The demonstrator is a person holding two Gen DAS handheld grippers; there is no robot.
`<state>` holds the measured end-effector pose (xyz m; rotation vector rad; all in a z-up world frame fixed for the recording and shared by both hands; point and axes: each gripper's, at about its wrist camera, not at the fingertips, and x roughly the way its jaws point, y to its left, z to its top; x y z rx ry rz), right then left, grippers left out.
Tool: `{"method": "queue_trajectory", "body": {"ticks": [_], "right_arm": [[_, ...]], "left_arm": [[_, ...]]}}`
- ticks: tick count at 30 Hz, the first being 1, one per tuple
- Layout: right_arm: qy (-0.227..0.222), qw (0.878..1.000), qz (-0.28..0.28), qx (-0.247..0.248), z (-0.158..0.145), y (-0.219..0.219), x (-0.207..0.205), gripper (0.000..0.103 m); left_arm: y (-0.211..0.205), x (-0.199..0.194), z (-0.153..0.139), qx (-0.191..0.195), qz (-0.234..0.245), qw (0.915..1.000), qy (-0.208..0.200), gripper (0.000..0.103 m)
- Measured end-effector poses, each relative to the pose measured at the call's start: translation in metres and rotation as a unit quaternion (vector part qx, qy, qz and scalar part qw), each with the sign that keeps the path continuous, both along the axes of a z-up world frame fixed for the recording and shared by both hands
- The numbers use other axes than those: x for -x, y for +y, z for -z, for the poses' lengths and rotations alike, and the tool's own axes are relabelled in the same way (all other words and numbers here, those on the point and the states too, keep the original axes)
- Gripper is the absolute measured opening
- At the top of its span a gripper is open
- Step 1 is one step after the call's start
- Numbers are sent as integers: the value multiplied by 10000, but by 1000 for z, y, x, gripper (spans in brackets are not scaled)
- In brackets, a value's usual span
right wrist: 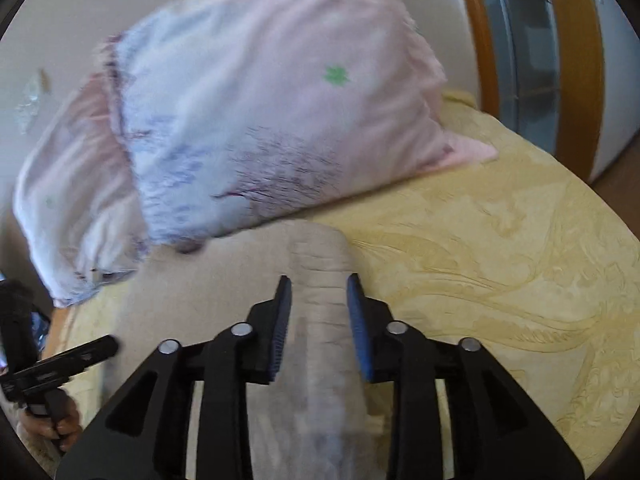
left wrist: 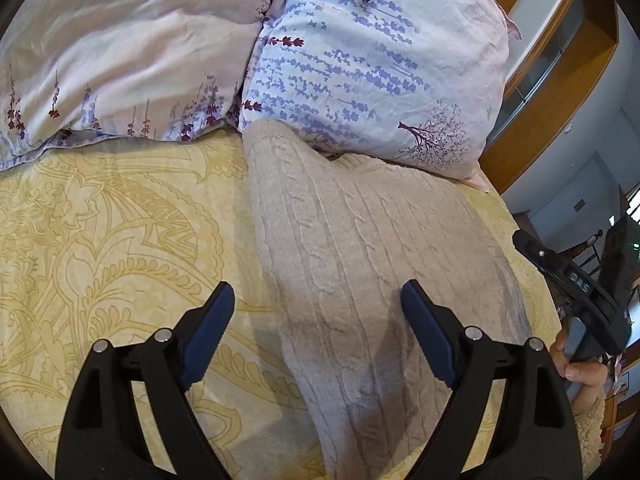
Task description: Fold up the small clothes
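Note:
A beige cable-knit sweater (left wrist: pixel 360 248) lies on the yellow patterned bedspread (left wrist: pixel 100 240), folded lengthwise into a long strip that runs up to the pillows. My left gripper (left wrist: pixel 318 294) is wide open above the sweater's lower left edge, holding nothing. In the right wrist view the sweater (right wrist: pixel 320 320) lies under my right gripper (right wrist: pixel 318 284), whose jaws stand partly open on either side of a raised fold of the knit; this view is blurred. The right gripper also shows at the left wrist view's right edge (left wrist: pixel 576 280), hand-held.
Two floral pillows, pink (left wrist: pixel 120 48) and blue-lavender (left wrist: pixel 380 60), lie at the bed's head, touching the sweater's far end. A wooden-framed door or window (right wrist: pixel 520 60) stands beyond the bed's corner. The bedspread (right wrist: pixel 500 260) stretches right of the sweater.

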<state>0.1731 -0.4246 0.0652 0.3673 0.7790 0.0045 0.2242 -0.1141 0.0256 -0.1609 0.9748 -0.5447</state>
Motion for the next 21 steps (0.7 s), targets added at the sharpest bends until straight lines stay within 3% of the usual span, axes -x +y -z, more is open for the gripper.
{"method": "queue_trajectory", "body": {"ticks": [4, 7, 11, 17, 19, 20, 21], "right_arm": [[225, 9989, -391, 154, 9, 22, -10, 33], [733, 9965, -399, -15, 35, 22, -21, 38], [631, 9961, -298, -534, 42, 8, -18, 38], [513, 9810, 56, -1872, 42, -25, -8, 39], [428, 9741, 211, -2212, 36, -40, -4, 54], [443, 9733, 266, -2236, 34, -45, -4, 68], [501, 9731, 304, -2230, 33, -50, -6, 71]], "left_arm": [[3, 1, 2, 36, -32, 10000, 46, 86], [3, 1, 3, 52, -13, 10000, 66, 87], [4, -2, 6, 184, 2, 9996, 202, 88], [16, -10, 11, 848, -26, 9942, 655, 88], [23, -14, 11, 1119, -52, 9908, 757, 87], [25, -16, 12, 1209, -64, 9894, 806, 86], [28, -20, 13, 1384, -82, 9861, 917, 86]]}}
